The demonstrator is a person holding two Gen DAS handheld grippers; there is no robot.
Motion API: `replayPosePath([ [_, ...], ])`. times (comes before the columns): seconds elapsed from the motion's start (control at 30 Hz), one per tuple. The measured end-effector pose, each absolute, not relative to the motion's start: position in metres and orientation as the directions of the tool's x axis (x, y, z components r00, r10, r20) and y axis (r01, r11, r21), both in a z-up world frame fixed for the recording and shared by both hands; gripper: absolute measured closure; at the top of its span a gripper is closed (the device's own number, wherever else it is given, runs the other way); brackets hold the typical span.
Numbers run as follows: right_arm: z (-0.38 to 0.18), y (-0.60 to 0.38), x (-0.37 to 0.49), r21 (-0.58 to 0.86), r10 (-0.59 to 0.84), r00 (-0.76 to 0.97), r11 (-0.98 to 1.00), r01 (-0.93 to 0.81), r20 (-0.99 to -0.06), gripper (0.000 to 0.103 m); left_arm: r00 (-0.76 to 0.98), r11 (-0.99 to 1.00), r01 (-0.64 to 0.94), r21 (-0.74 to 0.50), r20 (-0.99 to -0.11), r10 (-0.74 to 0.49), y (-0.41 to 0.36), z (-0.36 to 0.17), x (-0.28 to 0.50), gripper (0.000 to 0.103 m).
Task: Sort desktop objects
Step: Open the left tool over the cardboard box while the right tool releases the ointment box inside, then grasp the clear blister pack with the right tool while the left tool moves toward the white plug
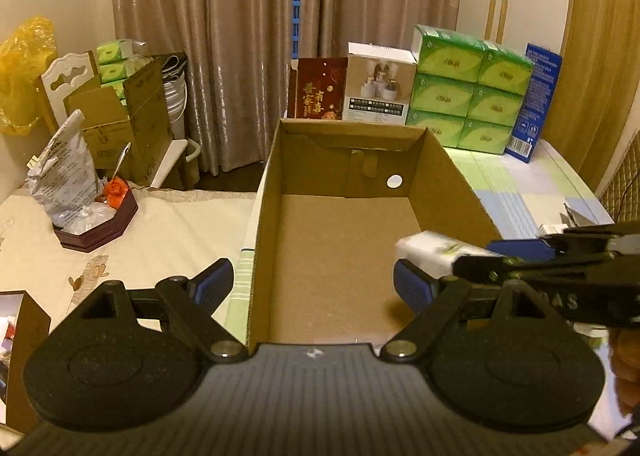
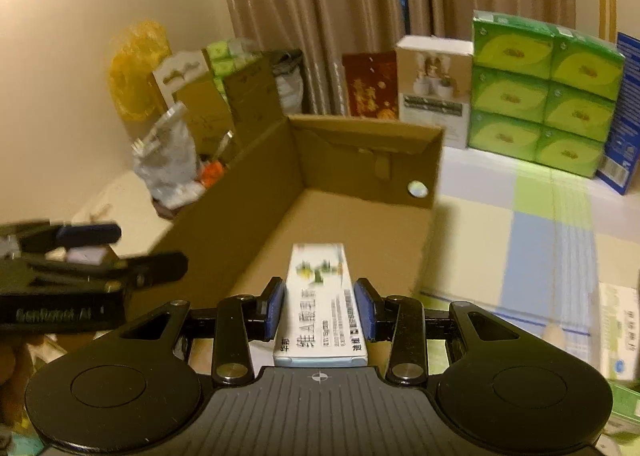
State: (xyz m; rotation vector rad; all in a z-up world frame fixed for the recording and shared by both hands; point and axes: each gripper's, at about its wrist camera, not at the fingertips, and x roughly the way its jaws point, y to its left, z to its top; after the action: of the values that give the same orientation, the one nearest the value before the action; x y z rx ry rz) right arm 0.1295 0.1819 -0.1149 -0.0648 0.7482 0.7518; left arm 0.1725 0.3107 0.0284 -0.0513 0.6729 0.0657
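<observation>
Gripping white carton [image 2: 320,308] between right tongs [image 2: 320,310], seemingly over cardboard box [image 2: 240,192]

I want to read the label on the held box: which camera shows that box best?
The right wrist view: the white box lies face up, print visible, clamped in the right gripper. The left wrist view shows only one blurred end.

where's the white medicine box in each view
Left wrist: white medicine box at right of centre, blurred, held over the cardboard box's right side.
Right wrist: bottom centre, between the right gripper's fingers.
Shared landmark: the round hole in the box's far wall.
</observation>
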Motion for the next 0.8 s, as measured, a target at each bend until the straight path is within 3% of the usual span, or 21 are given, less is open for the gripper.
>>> replayPosePath([
  [0.03,-0.114,0.182,0.130,0.211,0.600,0.487,0.741,-0.638,-0.635,0.046,0.782,0.997,-0.078,-0.026,-0.622,0.045,0.311,0.030,0.170,0.019],
  [0.1,-0.110,0.175,0.129,0.222,0.608,0.502,0.745,-0.629,-0.615,0.036,0.786,0.996,-0.081,-0.024,-0.616,0.049,0.309,0.033,0.165,0.019],
  [0.57,-0.089,0.056,0.083,0.232,0.525,0.614,0.838,-0.494,-0.589,0.026,0.808,0.997,-0.049,-0.061,-0.589,0.004,0.258,0.057,0.120,0.016],
  [0.67,-0.086,0.027,0.068,0.224,0.500,0.637,0.856,-0.466,-0.587,0.021,0.811,0.998,-0.030,-0.058,-0.585,-0.010,0.237,0.062,0.108,0.014],
  [0.8,-0.082,-0.011,0.053,0.234,0.472,0.662,0.877,-0.419,-0.583,0.007,0.812,0.998,-0.009,-0.065,-0.583,-0.031,0.214,0.066,0.094,0.013],
])
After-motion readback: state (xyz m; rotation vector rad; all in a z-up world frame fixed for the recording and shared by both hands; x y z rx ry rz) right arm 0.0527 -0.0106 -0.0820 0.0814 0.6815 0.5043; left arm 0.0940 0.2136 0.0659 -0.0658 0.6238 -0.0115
